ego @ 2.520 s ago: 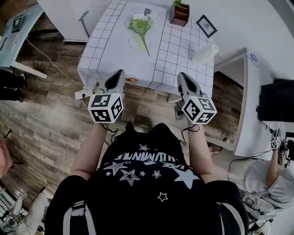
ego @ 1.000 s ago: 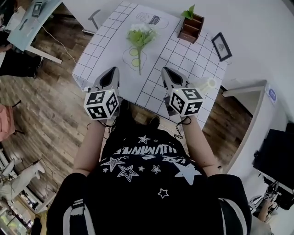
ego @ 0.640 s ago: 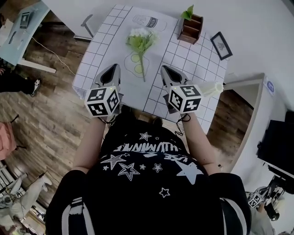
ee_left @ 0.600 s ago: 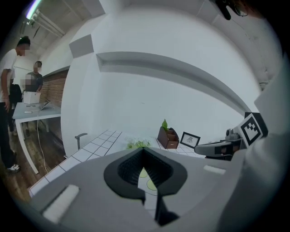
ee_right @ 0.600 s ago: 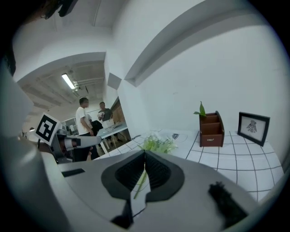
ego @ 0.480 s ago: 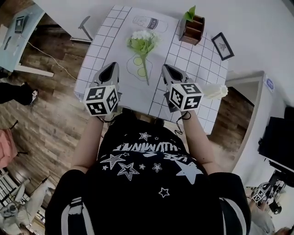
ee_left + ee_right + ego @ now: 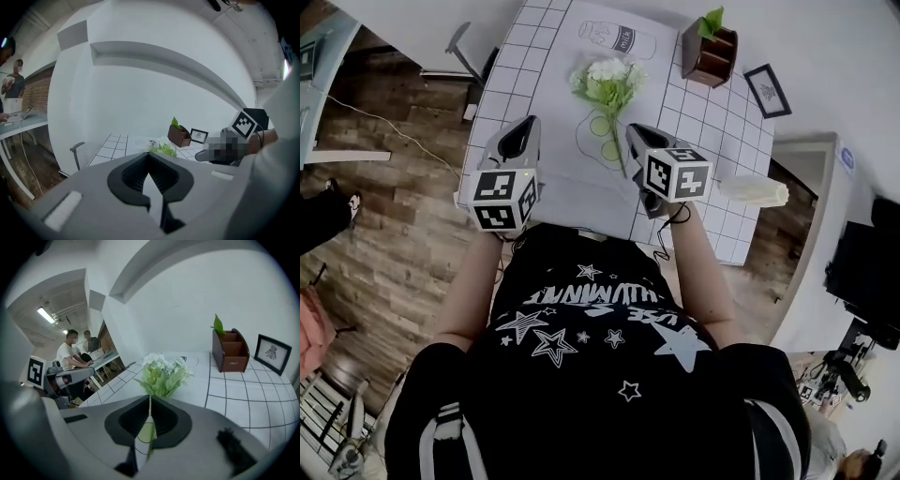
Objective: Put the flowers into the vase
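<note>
A bunch of white flowers (image 7: 607, 82) with green leaves lies flat on the white grid tablecloth (image 7: 506, 66), its stem running toward me. The flowers (image 7: 164, 372) sit just ahead of my right gripper (image 7: 150, 397), whose jaws are shut and empty. In the head view my right gripper (image 7: 631, 132) hangs beside the stem's right side. My left gripper (image 7: 525, 127) is left of the flowers, also shut with nothing in it. A white ribbed vase (image 7: 755, 192) lies on its side near the table's right edge.
A brown wooden box (image 7: 710, 56) holding a green sprig and a small picture frame (image 7: 766, 91) stand at the far right. A bottle drawing (image 7: 617, 38) is on the cloth behind the flowers. A grey chair (image 7: 461, 42) stands at the far left corner. People sit at a desk (image 7: 77, 355) in the background.
Both grippers have come forward over the table's near edge, either side of the flower stem, and lower. Their jaws stayed shut. The flowers and vase have not moved on the table.
</note>
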### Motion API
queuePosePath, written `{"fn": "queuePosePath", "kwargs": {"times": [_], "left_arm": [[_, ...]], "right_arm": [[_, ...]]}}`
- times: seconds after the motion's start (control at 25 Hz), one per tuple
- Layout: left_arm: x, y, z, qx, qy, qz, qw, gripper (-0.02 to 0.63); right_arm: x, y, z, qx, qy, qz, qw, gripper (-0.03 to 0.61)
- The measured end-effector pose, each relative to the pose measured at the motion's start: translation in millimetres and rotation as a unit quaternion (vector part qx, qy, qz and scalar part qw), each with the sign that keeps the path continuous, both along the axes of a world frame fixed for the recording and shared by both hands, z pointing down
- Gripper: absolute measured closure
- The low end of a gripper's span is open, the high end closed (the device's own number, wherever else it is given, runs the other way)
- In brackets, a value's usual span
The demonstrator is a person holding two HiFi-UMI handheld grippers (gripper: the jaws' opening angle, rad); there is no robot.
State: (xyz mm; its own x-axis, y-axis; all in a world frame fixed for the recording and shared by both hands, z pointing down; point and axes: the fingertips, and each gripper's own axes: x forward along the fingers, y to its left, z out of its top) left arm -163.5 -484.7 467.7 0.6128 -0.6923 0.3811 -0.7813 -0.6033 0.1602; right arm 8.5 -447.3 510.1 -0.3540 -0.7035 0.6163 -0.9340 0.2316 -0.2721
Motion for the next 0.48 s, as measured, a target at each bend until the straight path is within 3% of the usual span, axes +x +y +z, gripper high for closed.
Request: {"fn": "queuePosePath", "kwargs": {"times": [0.2,0.28,0.48], "left_arm": [[-12,-21,7,-0.008,0.014,0.012,0.9998,0.604],[-15,-28,9,-0.011,0.017,0.019,0.9996,0.604],[-26,-41,16,-0.020,0.025,0.026,0.9992,0.604]], "right_arm": [[-4,-17,25,-0.064,-0.008,0.026,0.998,0.554],[-4,-19,33,-0.092,-0.013,0.033,0.995,0.476],[-12,-23,55,-0.145,0.019,0.027,0.989,0.449]]}}
